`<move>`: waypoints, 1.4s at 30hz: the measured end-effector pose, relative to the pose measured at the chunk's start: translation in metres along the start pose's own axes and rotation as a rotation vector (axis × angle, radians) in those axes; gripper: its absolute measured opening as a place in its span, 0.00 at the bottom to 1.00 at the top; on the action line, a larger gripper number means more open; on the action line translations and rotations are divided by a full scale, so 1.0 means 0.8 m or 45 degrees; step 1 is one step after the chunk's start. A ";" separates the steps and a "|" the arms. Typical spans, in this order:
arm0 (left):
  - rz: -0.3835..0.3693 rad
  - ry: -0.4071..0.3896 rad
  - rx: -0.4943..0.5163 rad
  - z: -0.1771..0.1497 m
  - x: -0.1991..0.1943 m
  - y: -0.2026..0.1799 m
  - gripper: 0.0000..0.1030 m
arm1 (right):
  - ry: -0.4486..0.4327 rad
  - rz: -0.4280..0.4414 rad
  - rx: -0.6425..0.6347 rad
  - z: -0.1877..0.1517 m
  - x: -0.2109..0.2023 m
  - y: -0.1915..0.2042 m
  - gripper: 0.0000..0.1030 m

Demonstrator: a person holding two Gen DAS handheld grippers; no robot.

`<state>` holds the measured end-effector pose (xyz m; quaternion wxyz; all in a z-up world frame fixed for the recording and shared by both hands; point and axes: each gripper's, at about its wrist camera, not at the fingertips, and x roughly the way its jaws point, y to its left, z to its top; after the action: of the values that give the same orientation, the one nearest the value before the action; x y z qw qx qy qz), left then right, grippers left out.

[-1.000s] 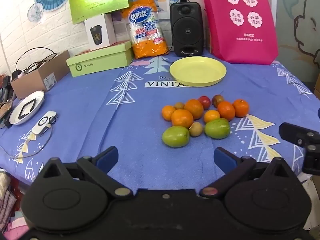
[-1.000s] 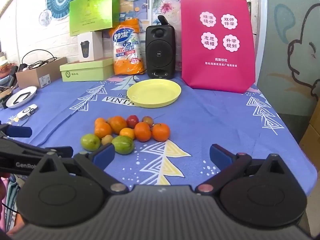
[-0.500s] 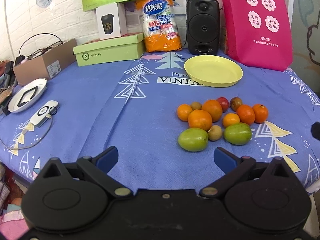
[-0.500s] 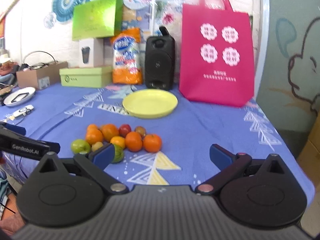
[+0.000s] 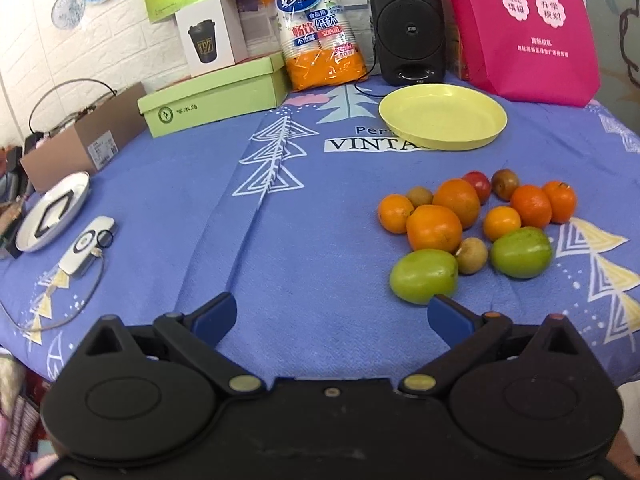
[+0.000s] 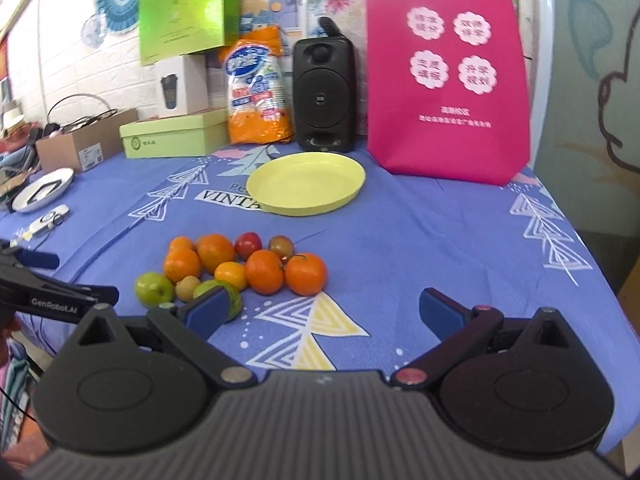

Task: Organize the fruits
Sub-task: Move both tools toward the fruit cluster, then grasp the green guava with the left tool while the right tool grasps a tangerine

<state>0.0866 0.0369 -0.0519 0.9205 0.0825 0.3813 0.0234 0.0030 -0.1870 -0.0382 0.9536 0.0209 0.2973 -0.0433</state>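
A cluster of fruit lies on the blue tablecloth: several oranges (image 5: 434, 227) (image 6: 305, 273), two green mangoes (image 5: 423, 276) (image 5: 521, 252), small brown kiwis (image 5: 472, 255) and a red fruit (image 6: 248, 245). Behind it stands an empty yellow plate (image 5: 443, 116) (image 6: 306, 182). My left gripper (image 5: 331, 316) hovers open near the table's front edge, left of the fruit. My right gripper (image 6: 326, 310) is open too, in front of the cluster, its left finger covering part of a green mango (image 6: 236, 298). The left gripper's arm (image 6: 48, 300) shows at the right wrist view's left edge.
Along the back stand a black speaker (image 5: 407, 24), a pink bag (image 5: 524, 28), a pack of paper cups (image 5: 320, 40) and green boxes (image 5: 216, 94). A white dish (image 5: 52, 210) and a small white device (image 5: 86, 246) with a cable lie at the left.
The left gripper has shifted left, so the fruit now sits further right in its view. The right gripper has edged closer to the fruit. Both stay open.
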 end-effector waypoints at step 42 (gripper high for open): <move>-0.300 -0.028 0.001 -0.006 0.073 -0.020 0.84 | 0.071 0.086 -0.195 -0.015 0.088 0.009 0.97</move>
<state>0.1244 0.0281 -0.0989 0.9210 0.0376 0.3782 -0.0859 0.0550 -0.1840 -0.0882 0.9447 -0.0410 0.3252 0.0123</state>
